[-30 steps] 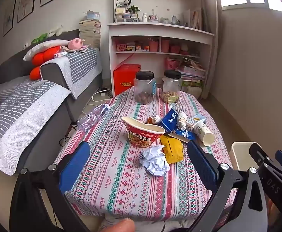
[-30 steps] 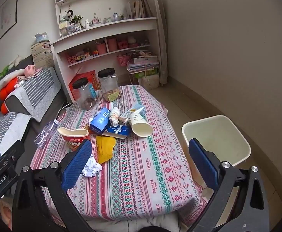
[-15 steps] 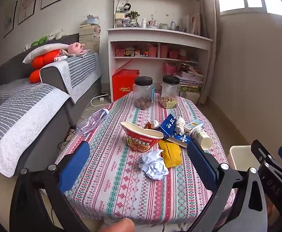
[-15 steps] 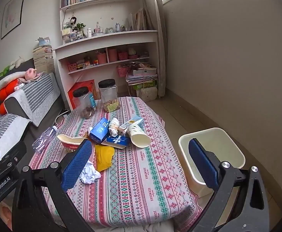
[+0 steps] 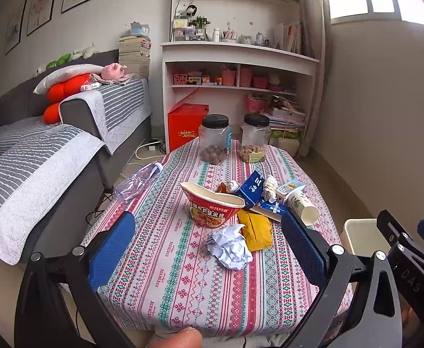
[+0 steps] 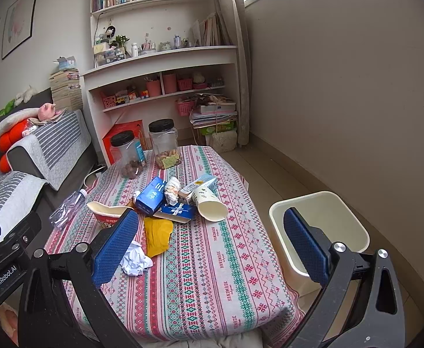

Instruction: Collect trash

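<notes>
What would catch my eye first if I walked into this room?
Probably the litter heaped mid-table on the patterned tablecloth: a red instant noodle bowl, a crumpled white paper ball, a yellow wrapper and a tipped paper cup. An empty cream trash bin waits on the floor at the table's right.

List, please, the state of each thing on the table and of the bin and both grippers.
Left gripper: open, empty.
Right gripper: open, empty.
Noodle bowl: upright, tilted.
Paper cup: lying on its side.
Water bottle: lying down.
Paper ball: crumpled.
Two jars: upright, lids on.
Trash bin: open, looks empty.
</notes>
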`<state>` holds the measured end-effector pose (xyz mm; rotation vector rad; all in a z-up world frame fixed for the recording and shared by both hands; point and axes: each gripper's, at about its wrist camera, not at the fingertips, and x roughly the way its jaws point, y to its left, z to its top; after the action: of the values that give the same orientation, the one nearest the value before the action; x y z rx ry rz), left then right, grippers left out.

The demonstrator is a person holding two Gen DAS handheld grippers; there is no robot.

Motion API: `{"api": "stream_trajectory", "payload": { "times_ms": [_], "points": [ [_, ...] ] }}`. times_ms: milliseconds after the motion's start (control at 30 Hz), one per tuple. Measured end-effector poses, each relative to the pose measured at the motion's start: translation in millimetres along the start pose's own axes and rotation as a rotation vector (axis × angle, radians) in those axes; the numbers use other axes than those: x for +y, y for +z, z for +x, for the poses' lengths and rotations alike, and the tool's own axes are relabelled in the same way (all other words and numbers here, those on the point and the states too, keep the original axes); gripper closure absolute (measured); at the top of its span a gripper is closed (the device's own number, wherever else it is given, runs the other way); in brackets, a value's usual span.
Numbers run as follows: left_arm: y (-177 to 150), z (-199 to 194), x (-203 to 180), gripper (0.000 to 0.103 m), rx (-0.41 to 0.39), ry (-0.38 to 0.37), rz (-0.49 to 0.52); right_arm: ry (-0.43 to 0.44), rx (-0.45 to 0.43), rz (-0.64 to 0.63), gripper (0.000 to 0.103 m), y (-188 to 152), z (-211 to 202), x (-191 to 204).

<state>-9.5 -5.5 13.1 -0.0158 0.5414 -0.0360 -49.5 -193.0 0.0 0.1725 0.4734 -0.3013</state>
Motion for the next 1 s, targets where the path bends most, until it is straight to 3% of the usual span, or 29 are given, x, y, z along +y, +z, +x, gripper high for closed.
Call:
{"api": "stream_trajectory", "payload": {
  "times_ms": [1000],
  "points": [
    [-10,6,3,0.005,0.018,0.0,-0.003,0.013,0.01,-0.004,0.007,-9,-4,9]
  ]
}}
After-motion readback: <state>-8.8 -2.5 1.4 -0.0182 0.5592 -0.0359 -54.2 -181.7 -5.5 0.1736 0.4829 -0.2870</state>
